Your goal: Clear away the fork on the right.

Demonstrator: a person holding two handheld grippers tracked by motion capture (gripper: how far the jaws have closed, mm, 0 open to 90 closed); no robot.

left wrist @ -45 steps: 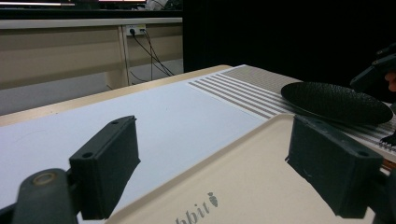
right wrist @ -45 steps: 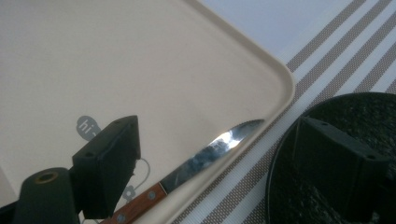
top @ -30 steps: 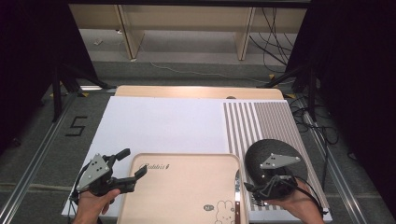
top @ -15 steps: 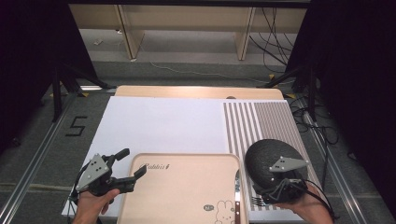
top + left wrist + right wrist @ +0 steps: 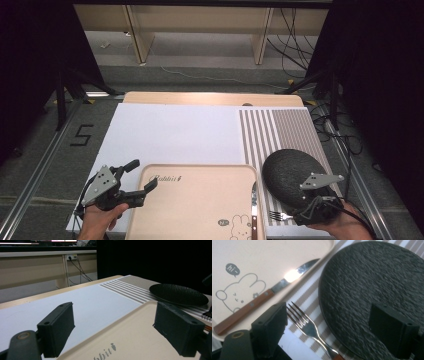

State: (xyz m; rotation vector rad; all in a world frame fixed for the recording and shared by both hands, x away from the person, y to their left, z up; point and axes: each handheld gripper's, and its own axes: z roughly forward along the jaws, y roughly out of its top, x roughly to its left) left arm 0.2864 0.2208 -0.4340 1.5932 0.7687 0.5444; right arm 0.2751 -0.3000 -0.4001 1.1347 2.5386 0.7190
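Since a second ago the right gripper [image 5: 311, 214] has slid from the plate's left edge to its near edge, while the left gripper [image 5: 134, 182] has held its place. From above, the plate [image 5: 290, 175] lies on the striped mat [image 5: 280, 130] beside the tray [image 5: 195, 200], with the fork [image 5: 278, 215] between them; nothing looks lifted yet. Looking along the left gripper, its jaws stand apart, straddling the tray's corner [image 5: 140, 315]. Looking along the right gripper, tilted down over the table, its jaws stand apart over fork [image 5: 305, 325] and plate [image 5: 372, 290], and a knife [image 5: 262, 300] rests on the tray.
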